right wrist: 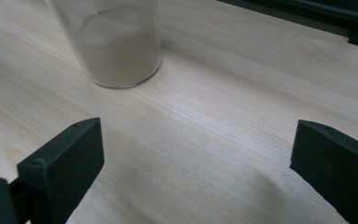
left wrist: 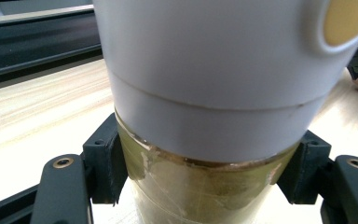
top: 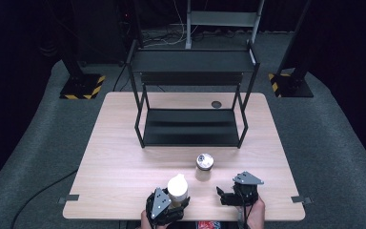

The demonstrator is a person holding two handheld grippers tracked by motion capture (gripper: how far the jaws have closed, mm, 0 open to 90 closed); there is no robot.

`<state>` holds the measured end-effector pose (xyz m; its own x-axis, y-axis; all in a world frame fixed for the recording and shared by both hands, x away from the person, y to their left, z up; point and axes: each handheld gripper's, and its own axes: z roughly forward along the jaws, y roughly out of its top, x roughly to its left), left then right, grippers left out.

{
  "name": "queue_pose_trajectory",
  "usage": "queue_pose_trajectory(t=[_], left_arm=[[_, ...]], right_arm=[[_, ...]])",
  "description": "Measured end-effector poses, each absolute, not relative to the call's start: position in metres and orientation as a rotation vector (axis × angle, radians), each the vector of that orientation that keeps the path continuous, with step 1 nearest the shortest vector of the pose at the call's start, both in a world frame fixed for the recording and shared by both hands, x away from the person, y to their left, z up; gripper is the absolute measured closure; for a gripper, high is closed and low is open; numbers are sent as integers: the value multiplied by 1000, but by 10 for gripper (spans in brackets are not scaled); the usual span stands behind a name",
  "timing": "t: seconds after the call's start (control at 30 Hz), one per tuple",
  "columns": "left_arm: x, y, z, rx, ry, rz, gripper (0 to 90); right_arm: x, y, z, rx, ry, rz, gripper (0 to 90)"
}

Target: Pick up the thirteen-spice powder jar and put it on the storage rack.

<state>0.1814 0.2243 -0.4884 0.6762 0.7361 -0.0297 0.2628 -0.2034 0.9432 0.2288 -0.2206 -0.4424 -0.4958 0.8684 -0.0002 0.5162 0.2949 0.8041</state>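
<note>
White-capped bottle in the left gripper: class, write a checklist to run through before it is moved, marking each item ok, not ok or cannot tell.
1. Left gripper jaws press both sides of the white-capped bottle: ok.
2. Grip sits on the body just below the cap: ok.
3. Bottle stands upright: ok.
4. Right gripper open, nothing between its jaws: ok.
5. Glass jar stands apart from the held bottle: ok.
6. Black rack shelves free to take a bottle: ok.
</note>
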Motion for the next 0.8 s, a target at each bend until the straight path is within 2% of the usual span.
queue_pose_trajectory(t=[0.8], left_arm=[[185, 245, -475, 1748, 824, 571, 301]], right_arm=[[227, -221, -443, 1236, 2121, 1079, 20]])
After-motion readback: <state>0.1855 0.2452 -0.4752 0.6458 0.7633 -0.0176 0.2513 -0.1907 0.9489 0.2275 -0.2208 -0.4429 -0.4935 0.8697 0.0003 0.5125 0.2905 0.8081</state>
